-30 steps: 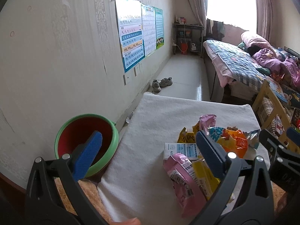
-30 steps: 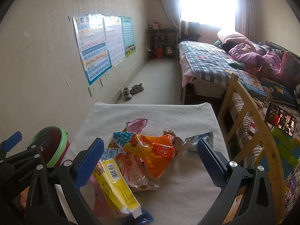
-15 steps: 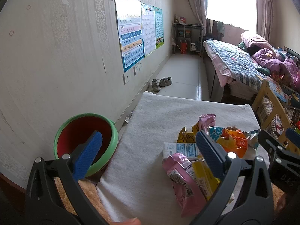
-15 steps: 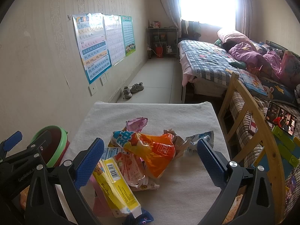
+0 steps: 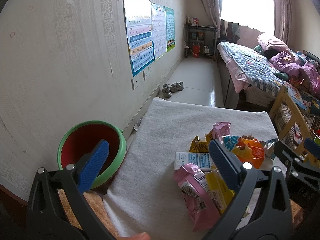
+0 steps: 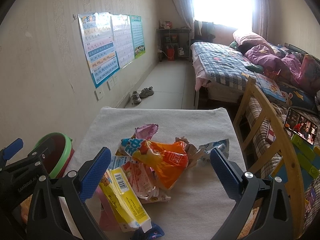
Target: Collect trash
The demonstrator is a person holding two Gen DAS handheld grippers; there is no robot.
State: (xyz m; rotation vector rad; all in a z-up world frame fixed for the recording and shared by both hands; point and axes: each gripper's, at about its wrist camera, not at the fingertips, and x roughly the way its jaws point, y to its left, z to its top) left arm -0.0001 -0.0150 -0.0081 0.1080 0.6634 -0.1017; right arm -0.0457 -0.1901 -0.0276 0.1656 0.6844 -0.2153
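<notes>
Bedroom, with posters [image 6: 108,48] on the left wall, shoes [image 6: 143,94] on the floor beside it, a bed [image 6: 236,66] at the right under a bright window, and up front a table under a white cloth [image 5: 160,140]. At the far left a green bin [image 5: 91,152] with a red inside stands just beside the cloth's edge, upright and apart from the trash. On the cloth, right of the bin, the wrappers lie in one loose pile: a pink bag [image 5: 197,192] and a yellow pack [image 6: 122,192] nearest, a white and blue carton [image 5: 192,160] behind them, an orange bag [image 6: 166,160] on top in the middle, a small pink wrapper [image 6: 146,130] at the back, a silvery blue one [image 6: 214,150] at the right end. The left gripper [image 5: 158,166] hangs over the cloth with its blue pads wide apart, gripping nothing. The right gripper [image 6: 158,172] is spread too, its pads on either side of the pile, nothing between them pinched. At the far right a wooden rail [image 6: 266,124] and a lit phone [image 6: 301,126]
</notes>
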